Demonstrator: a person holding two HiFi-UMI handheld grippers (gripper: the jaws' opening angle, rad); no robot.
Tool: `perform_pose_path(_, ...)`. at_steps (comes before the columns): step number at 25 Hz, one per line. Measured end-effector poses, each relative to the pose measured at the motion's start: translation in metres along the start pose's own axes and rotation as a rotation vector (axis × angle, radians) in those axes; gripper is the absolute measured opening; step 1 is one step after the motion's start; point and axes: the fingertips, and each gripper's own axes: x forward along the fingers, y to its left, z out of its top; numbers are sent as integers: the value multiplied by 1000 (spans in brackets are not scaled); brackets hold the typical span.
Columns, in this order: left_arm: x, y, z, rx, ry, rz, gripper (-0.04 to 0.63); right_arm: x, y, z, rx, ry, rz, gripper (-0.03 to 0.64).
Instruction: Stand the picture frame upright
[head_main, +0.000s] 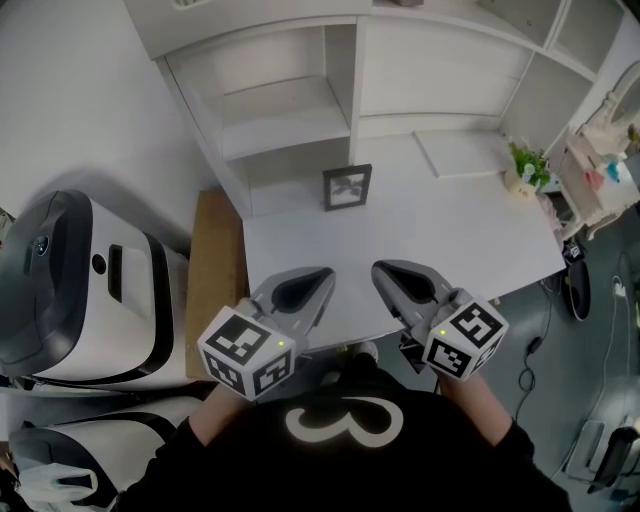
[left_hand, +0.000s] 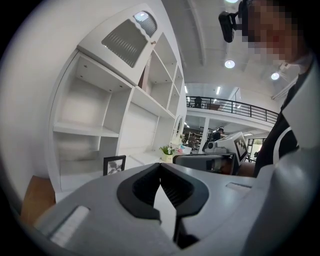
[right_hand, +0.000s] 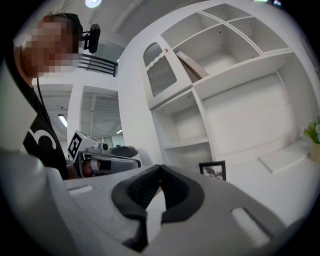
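The picture frame (head_main: 347, 187) is seen already upright at the far side of the white surface (head_main: 450, 235), just in front of the shelves (head_main: 285, 110). The left gripper (head_main: 322, 275) and right gripper (head_main: 382, 268) are held clenched and empty at the near edge, well apart from it, presumably because nothing is left to be grasped.
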Motion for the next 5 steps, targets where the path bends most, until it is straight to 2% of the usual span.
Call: perform_pose_path(5, 0, 2, 0, 7, 5, 5, 9, 0, 0, 0, -4, 5, -2, 2)
